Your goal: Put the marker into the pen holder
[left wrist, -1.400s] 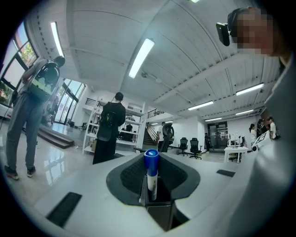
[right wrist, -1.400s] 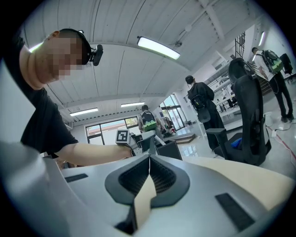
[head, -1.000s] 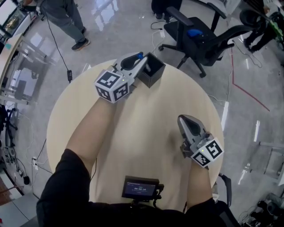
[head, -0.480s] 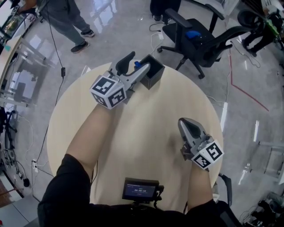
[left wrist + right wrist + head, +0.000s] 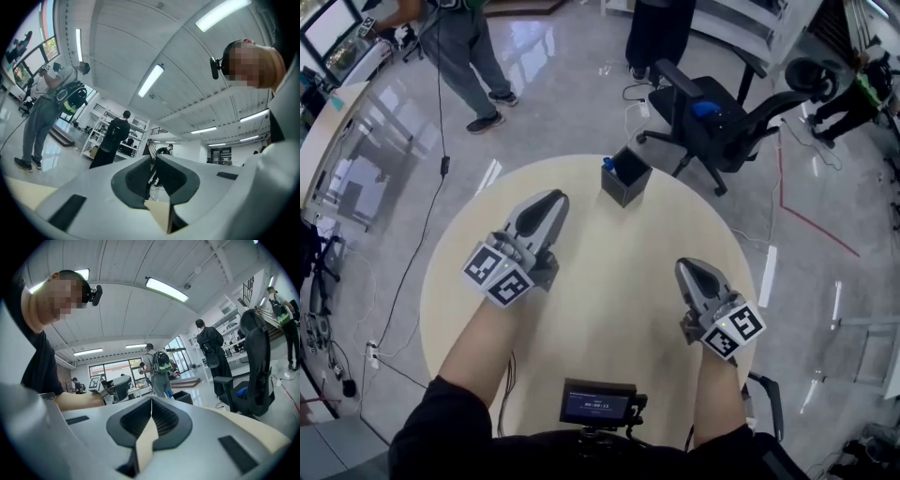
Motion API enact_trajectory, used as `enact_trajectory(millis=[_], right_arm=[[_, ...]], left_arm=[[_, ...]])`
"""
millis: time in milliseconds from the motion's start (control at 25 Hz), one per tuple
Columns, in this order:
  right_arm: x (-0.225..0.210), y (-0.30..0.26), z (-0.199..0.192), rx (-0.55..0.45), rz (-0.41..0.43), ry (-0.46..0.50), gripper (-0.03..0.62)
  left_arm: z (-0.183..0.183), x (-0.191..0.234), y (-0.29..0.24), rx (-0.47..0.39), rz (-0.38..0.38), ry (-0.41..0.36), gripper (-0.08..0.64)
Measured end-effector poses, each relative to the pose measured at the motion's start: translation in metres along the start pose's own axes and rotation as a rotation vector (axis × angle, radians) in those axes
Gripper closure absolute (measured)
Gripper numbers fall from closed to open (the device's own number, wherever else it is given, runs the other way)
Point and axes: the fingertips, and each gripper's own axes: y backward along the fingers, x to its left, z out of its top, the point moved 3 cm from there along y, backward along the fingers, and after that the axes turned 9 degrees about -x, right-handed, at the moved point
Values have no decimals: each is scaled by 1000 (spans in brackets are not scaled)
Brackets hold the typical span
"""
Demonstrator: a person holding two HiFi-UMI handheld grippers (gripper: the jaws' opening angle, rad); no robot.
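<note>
Marker (image 5: 607, 167) stands in the pen holder (image 5: 628, 183); both grippers lie empty on the bench (image 5: 609, 281).
The task looks done, so the good move, I think, is to keep the hands well apart from the holder and not knock it. The left gripper (image 5: 553, 199) is closing, its jaws almost together on nothing; the right gripper (image 5: 686, 268) is pressed together. The holder is a dark square box with stiff walls, the marker's cap is blue, and the round bench is pale and matte.
</note>
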Motion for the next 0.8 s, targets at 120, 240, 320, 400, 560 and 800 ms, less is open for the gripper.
enact_trajectory(millis=[120,240,320,400,560,800], right_arm=[[20,6,32,-10,2,35,586],[45,12,66,-23,13,71,586],[63,19,86,-24,19,97,586],[80,26,105,-23,23,117,586],[114,45,133,-39,17,121,586],[165,80,159,-27,-18,146,588]], left_arm=[[30,-20,41,-15,19,26,563],[60,-46,72,11,11,19,563],[81,-66,90,25,-1,0,563],[103,-84,108,24,-8,-17,562],[141,-111,143,18,-1,-22,563],[188,-146,203,26,21,-42,562]])
